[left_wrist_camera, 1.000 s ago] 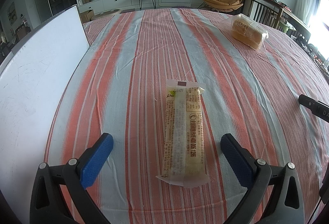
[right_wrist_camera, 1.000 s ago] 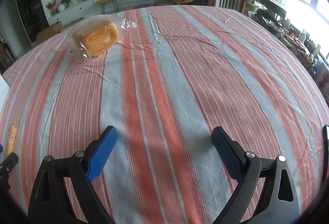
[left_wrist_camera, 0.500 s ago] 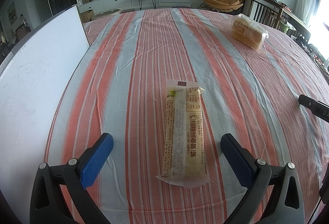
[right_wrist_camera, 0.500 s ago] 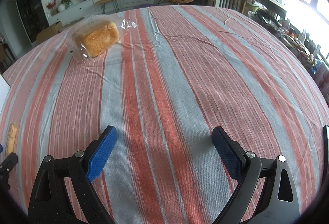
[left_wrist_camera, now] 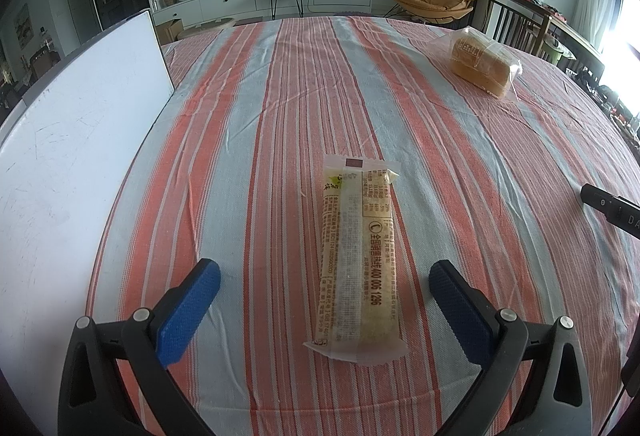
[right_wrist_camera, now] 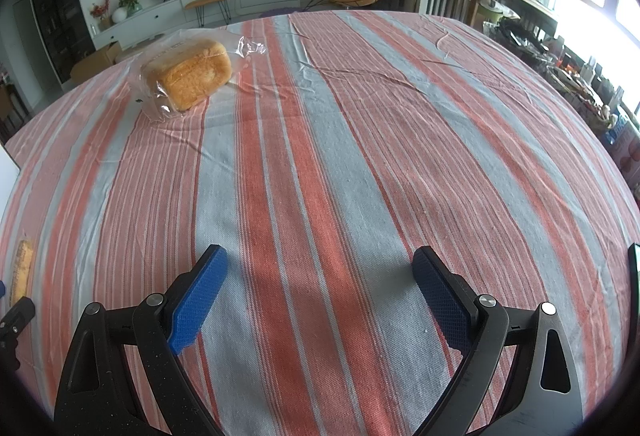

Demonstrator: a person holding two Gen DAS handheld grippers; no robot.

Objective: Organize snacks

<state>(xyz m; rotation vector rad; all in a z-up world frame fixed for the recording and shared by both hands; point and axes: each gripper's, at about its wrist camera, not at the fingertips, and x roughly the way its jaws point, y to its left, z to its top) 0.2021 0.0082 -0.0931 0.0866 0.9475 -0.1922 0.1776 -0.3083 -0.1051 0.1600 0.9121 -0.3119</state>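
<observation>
- left gripper (left_wrist_camera: 325, 286) spread wide, empty; long wrapped snack bar (left_wrist_camera: 357, 264) lies flat on the striped tablecloth (left_wrist_camera: 248, 140), its near end between the fingertips, nearer the right blue pad (left_wrist_camera: 456, 312), running toward 12 o'clock
- risk: bar sits off-centre in the gap; closing as is, the right pad likely meets it first and shoves it sideways; thin slick wrapper may slip out, or the pads pinch only the crimped end seal
- risk: pressing low could snag cloth along with the bar
- right gripper (right_wrist_camera: 320, 280) also spread wide, empty, over bare cloth; nothing between its pads
- bagged bread loaf (right_wrist_camera: 188, 78) well apart at 11 o'clock of the right gripper, 1 o'clock in left view; loose clear bag could be grabbed instead of loaf; a hard squeeze likely crushes it
- white board (left_wrist_camera: 72, 140) at 9–10 o'clock of left gripper; a wide swing could hit it
</observation>
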